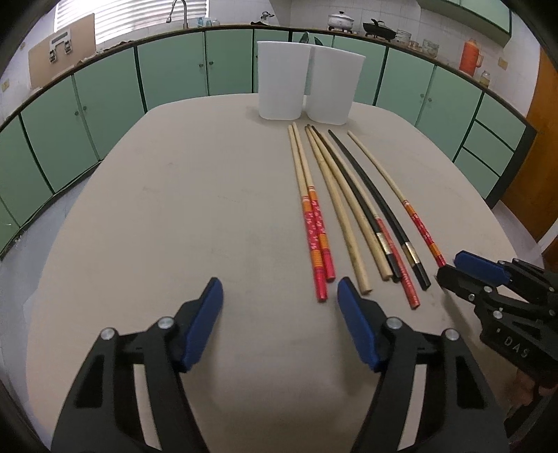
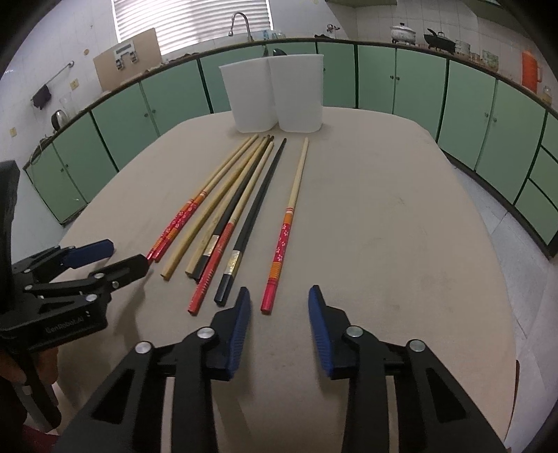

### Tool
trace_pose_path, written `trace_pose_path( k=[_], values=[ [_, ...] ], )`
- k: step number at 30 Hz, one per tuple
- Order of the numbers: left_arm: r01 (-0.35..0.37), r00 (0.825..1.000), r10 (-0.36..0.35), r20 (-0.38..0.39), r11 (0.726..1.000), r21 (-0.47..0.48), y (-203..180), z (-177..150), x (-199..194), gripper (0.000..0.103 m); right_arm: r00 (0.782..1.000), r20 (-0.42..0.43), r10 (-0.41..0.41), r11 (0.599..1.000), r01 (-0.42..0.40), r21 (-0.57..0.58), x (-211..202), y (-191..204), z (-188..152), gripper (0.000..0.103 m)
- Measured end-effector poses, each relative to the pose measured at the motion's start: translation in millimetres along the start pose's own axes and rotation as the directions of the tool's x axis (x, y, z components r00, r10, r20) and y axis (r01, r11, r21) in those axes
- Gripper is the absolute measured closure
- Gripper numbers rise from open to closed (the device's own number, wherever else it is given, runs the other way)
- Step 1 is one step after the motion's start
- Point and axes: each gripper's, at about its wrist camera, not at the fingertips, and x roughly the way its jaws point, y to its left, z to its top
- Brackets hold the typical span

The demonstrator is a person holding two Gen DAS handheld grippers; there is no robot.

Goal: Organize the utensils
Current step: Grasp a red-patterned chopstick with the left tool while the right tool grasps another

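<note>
Several chopsticks lie in a loose row on the beige table (image 1: 174, 216): a red-handled pair (image 1: 315, 230), plain wooden ones (image 1: 343, 223), black ones (image 1: 380, 209) and a single red-handled one (image 2: 284, 240). Two white containers (image 1: 282, 80) (image 2: 296, 94) stand side by side at the far edge. My left gripper (image 1: 279, 289) is open and empty, just left of the chopsticks' near ends. My right gripper (image 2: 279, 296) is open and empty, just behind the near end of the single red-handled chopstick. Each gripper shows in the other's view, the right (image 1: 450, 266) and the left (image 2: 122, 254).
Green cabinets (image 2: 418, 80) ring the table under a counter with a sink tap (image 2: 240, 17), pots (image 2: 402, 33) and an orange flask (image 2: 530, 71). The table (image 2: 401, 244) extends to the right of the chopsticks.
</note>
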Motion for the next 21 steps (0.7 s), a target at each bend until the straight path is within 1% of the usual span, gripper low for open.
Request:
trace_pose_path(
  k=[2, 4, 7, 9, 12, 15, 21],
  values=[
    [-0.007, 1.000, 0.007, 0.005, 1.000, 0.009, -4.1, -0.8, 1.3, 0.044, 1.000, 0.004, -0.007, 1.000, 0.007, -0.010, -0.1, 1.7, -0.8, 0.076],
    [-0.007, 1.000, 0.007, 0.009, 1.000, 0.011, -7.4, 0.8, 3.8, 0.044, 1.000, 0.007, -0.010, 1.000, 0.010, -0.018, -0.3, 2.9, -0.9, 0.078],
    [0.002, 1.000, -0.002, 0.012, 1.000, 0.000, -8.4, 1.5, 4.9, 0.046, 1.000, 0.012, -0.014, 0.999, 0.015, -0.032, -0.1, 6.5, -1.8, 0.085],
    [-0.001, 1.000, 0.001, 0.018, 1.000, -0.004, -10.5, 1.9, 6.1, 0.052, 1.000, 0.014, -0.014, 1.000, 0.015, -0.026, 0.2, 5.8, -1.3, 0.090],
    [-0.005, 1.000, 0.004, 0.026, 1.000, 0.003, -12.3, 0.1, 5.6, 0.059, 1.000, 0.011, -0.003, 1.000, 0.004, -0.010, 0.1, 0.6, 0.3, 0.094],
    [-0.008, 1.000, 0.008, 0.030, 1.000, 0.003, -12.0, -0.4, 5.6, 0.064, 1.000, 0.010, 0.000, 1.000, 0.000, -0.003, 0.5, -2.8, 1.1, 0.094],
    [-0.033, 0.999, 0.032, 0.043, 0.999, 0.025, -14.9, -1.1, 6.5, 0.070, 1.000, 0.018, 0.002, 1.000, -0.002, 0.006, 1.9, -4.1, 0.7, 0.094]
  ],
)
